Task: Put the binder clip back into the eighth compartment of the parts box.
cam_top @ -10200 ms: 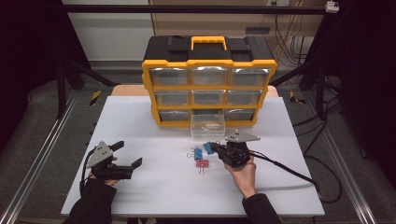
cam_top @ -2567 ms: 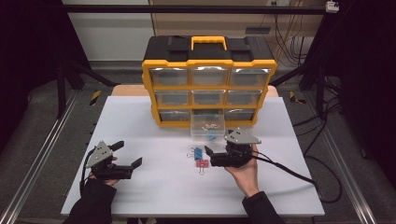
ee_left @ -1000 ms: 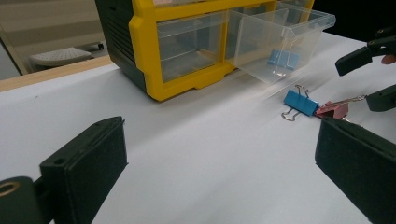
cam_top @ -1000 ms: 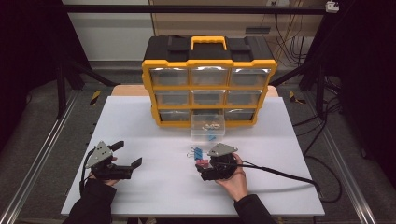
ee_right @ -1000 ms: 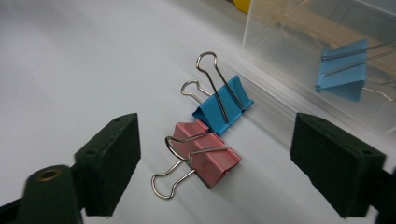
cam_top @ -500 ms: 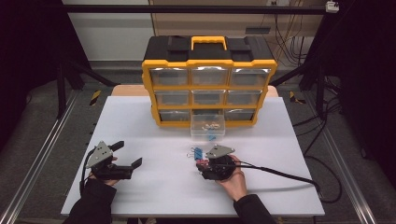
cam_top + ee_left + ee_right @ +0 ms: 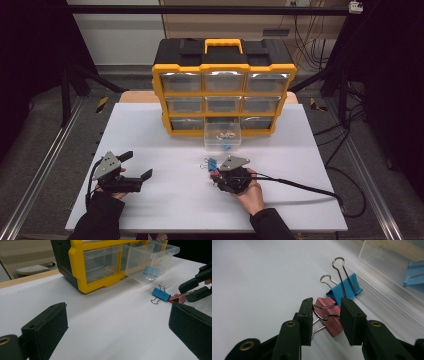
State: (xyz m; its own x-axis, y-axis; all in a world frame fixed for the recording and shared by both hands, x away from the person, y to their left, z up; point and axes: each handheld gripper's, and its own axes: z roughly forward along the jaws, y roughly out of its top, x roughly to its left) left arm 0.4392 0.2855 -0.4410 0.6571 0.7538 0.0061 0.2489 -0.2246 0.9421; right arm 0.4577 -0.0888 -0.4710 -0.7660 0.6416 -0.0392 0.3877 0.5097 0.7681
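A pink binder clip (image 7: pixel 329 316) lies on the white table (image 7: pixel 165 135) between the jaws of my right gripper (image 7: pixel 325 315). The jaws have just been closing, and both pads now sit against the clip's sides. In the high view this gripper (image 7: pixel 216 175) is at the table's middle front. A blue binder clip (image 7: pixel 344 290) lies just beyond the pink one (image 7: pixel 178 298). My left gripper (image 7: pixel 136 166) rests open at the front left with nothing between its jaws.
A yellow and black drawer cabinet (image 7: pixel 224 85) stands at the back. One clear drawer (image 7: pixel 222 136) is pulled out onto the table and holds another blue clip (image 7: pixel 150 270). The right gripper's cable (image 7: pixel 300 186) trails to the right.
The right gripper's jaws have narrowed around the pink clip. Neither hand has shifted over the last second.
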